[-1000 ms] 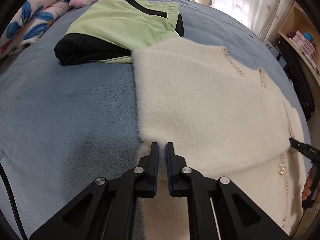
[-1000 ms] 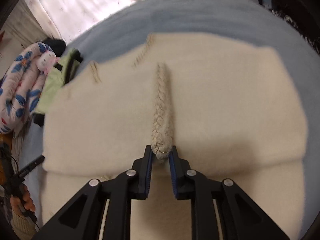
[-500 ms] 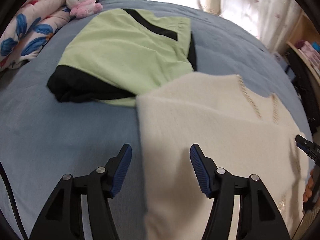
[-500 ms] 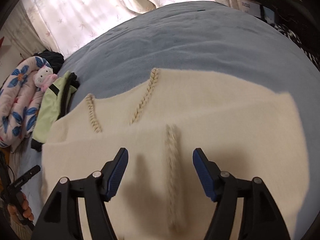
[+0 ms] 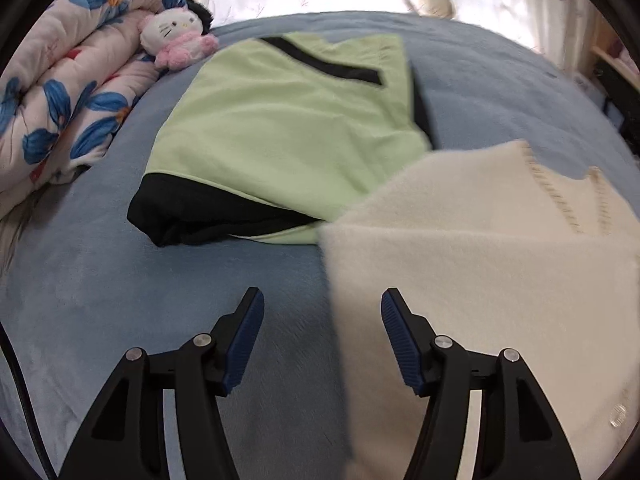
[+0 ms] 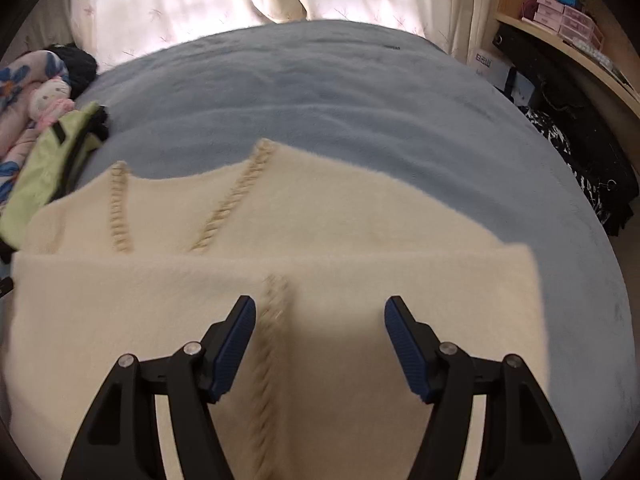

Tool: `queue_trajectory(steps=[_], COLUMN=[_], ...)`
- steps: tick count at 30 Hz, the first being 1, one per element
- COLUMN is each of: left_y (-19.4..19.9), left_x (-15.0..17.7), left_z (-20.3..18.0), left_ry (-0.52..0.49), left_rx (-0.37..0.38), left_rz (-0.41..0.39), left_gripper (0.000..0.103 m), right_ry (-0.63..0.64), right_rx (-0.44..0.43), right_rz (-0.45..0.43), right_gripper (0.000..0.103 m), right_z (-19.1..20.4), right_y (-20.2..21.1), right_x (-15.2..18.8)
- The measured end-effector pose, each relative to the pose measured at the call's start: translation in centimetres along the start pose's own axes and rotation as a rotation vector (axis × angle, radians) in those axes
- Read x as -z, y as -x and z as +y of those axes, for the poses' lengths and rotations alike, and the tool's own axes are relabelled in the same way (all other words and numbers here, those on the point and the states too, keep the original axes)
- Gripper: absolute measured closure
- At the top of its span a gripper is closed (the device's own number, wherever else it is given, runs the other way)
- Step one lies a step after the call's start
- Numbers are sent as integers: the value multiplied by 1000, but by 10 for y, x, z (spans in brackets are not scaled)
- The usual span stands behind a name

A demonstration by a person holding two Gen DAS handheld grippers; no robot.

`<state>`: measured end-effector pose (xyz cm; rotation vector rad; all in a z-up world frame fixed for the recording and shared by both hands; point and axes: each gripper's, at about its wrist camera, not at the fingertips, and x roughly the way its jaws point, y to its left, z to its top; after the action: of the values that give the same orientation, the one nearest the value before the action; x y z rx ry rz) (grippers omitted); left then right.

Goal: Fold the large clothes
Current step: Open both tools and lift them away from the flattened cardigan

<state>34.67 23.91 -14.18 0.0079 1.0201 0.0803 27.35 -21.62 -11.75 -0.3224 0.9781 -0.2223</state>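
Both tools—left tool [image 5: 322, 308], right tool [image 6: 320, 316]—have just opened, empty; fluffy cream sweater [image 6: 360, 240] looks soft, floppy—I'd pinch its near folded edge.

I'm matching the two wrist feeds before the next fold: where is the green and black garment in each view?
Left wrist view: the green and black garment fills the upper centre, folded on the blue bedcover, its near right corner meeting the cream sweater.
Right wrist view: only a sliver of it at the left edge, beyond the sweater's left end.
Shared landmark: the white and pink plush cat, just beyond the garment in both.
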Motion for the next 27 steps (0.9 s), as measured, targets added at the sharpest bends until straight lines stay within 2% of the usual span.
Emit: queue_trajectory(steps=[8, 11, 13, 16, 18, 19, 20, 22, 24, 27], left_y=[76, 92, 90, 71, 49, 45, 44, 50, 59, 77], left_x=[53, 73, 82, 90, 97, 98, 99, 99, 99, 100], left_z=[-56, -82, -95, -105, -104, -101, -97, -94, -93, -91], left_ry=[-70, -102, -98, -96, -83, -74, -54, -38, -40, -38], left_rx=[131, 161, 176, 134, 90, 94, 112, 99, 81, 94], left_rz=[-36, -55, -38, 7, 78, 87, 84, 77, 65, 38], left_gripper=[42, 39, 39, 39, 39, 39, 39, 39, 39, 39], right_ry=[26, 69, 79, 77, 85, 82, 76, 68, 49, 15], right_rx=[-143, -163, -175, -126, -96, -85, -53, -8, -18, -37], right_rz=[-19, -34, -24, 56, 45, 42, 35, 29, 35, 20], right_gripper=[37, 37, 37, 37, 37, 37, 37, 37, 37, 37], right_z=[34, 58, 71, 78, 74, 72, 69, 61, 48, 33], right_y=[62, 65, 54, 22, 17, 20, 24, 32, 42, 61], right_x=[51, 56, 57, 59, 62, 63, 64, 66, 70, 74])
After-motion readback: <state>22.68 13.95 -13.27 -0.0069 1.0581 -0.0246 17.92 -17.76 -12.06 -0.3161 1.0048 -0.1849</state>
